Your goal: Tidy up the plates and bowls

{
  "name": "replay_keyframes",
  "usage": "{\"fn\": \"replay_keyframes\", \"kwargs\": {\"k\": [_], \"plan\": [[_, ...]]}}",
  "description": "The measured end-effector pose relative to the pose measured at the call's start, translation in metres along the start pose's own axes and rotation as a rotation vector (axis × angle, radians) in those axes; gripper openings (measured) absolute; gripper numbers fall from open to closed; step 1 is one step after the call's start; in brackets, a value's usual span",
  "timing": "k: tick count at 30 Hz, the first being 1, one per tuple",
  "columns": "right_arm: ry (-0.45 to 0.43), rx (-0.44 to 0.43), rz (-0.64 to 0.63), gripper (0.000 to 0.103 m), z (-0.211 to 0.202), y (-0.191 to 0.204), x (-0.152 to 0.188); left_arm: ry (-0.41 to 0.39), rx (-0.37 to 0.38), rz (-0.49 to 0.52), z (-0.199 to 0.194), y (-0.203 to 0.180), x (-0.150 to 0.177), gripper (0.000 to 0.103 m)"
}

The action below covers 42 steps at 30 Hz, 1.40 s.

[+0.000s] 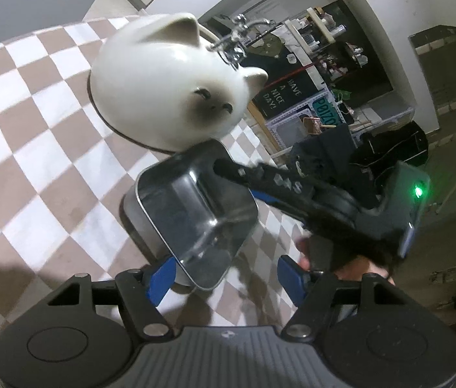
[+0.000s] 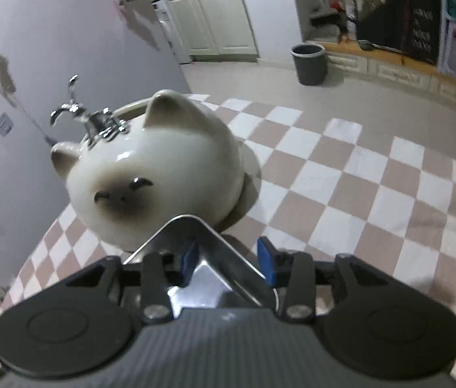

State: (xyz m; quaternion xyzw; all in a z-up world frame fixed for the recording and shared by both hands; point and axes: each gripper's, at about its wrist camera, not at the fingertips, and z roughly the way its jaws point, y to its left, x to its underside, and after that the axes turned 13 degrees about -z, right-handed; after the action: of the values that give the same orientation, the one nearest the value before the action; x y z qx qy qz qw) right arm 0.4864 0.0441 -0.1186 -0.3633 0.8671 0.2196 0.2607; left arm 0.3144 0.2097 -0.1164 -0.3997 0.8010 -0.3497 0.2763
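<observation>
The right tool (image 1: 224,168) gripped a corner of the metal tray (image 1: 192,220), its fingers closed on the rim at lower centre of the right wrist view. The tray sat mid-frame on the checkered tabletop (image 1: 34,148), just beside the upturned cat-faced bowl (image 1: 169,87) (which rested on a plate (image 2: 247,190)). The left tool (image 1: 224,278) stood open, 1 finger close beside the tray. The step in hand looked like moving the tray; next it would need a steady lift clear of the bowl.
</observation>
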Motion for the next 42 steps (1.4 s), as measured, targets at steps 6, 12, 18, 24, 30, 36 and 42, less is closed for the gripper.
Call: {"fn": "replay_keyframes", "kwargs": {"k": [6, 12, 18, 24, 30, 36, 42], "plan": [[-0.004, -0.098, 0.05, 0.047, -0.016, -0.01, 0.021, -0.04, -0.031, 0.013, -0.005, 0.006, -0.01, 0.069], [0.005, -0.144, 0.076, 0.047, -0.038, -0.004, 0.058, -0.103, -0.08, 0.075, -0.012, 0.005, -0.015, 0.064], [0.007, -0.129, 0.103, 0.043, -0.06, 0.011, 0.086, -0.122, -0.156, 0.192, -0.01, 0.001, -0.016, 0.044], [-0.041, -0.039, 0.209, 0.021, -0.065, 0.013, 0.1, -0.096, -0.245, 0.291, 0.006, -0.003, -0.015, 0.034], [-0.061, 0.03, 0.243, 0.015, -0.062, 0.019, 0.104, -0.095, -0.315, 0.378, 0.022, -0.008, -0.012, 0.028], [-0.075, 0.062, 0.257, 0.013, -0.062, 0.021, 0.106, -0.099, -0.33, 0.405, 0.026, -0.01, -0.014, 0.023], [-0.073, 0.083, 0.258, 0.011, -0.063, 0.025, 0.107, -0.113, -0.323, 0.421, 0.019, -0.012, -0.015, 0.013]]}}
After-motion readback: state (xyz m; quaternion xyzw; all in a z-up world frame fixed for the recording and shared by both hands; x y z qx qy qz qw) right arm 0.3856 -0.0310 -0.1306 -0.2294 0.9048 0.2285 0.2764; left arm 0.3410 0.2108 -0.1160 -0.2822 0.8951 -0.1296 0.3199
